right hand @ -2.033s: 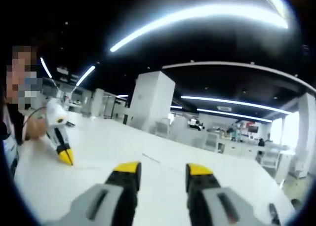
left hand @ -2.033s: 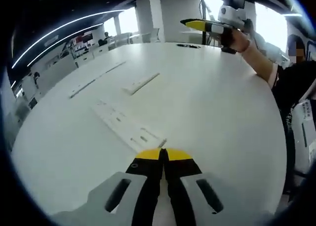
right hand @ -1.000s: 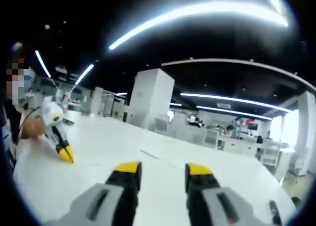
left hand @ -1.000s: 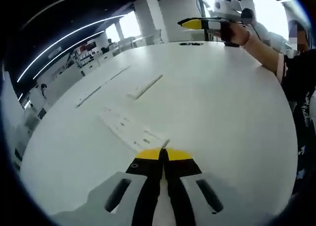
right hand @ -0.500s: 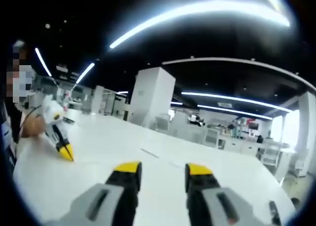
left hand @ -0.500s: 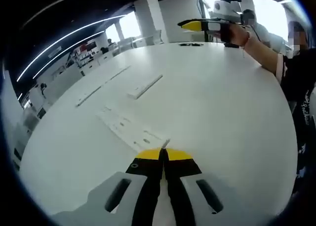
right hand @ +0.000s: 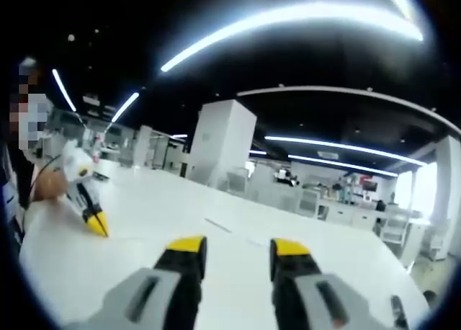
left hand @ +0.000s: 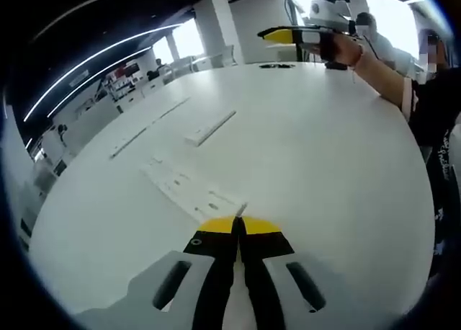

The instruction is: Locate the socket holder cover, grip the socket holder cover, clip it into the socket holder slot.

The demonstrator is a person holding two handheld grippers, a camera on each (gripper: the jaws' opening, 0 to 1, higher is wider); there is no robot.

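My left gripper is shut, low over the white table. A long white socket holder strip with slots lies just ahead of its tips, its near end almost touching them. A shorter white strip, likely the cover, lies further out. My right gripper is open with nothing between its fingers, held high above the table. It appears at the far side in the left gripper view, held by a hand. The left gripper shows with yellow tips down on the table.
Two longer thin white strips lie at the table's far left. A small dark object sits at the far edge. The person's sleeve borders the table's right side. Desks and a white pillar stand beyond the table.
Nothing has visibly moved beyond small camera shifts; both grippers hold their places and states.
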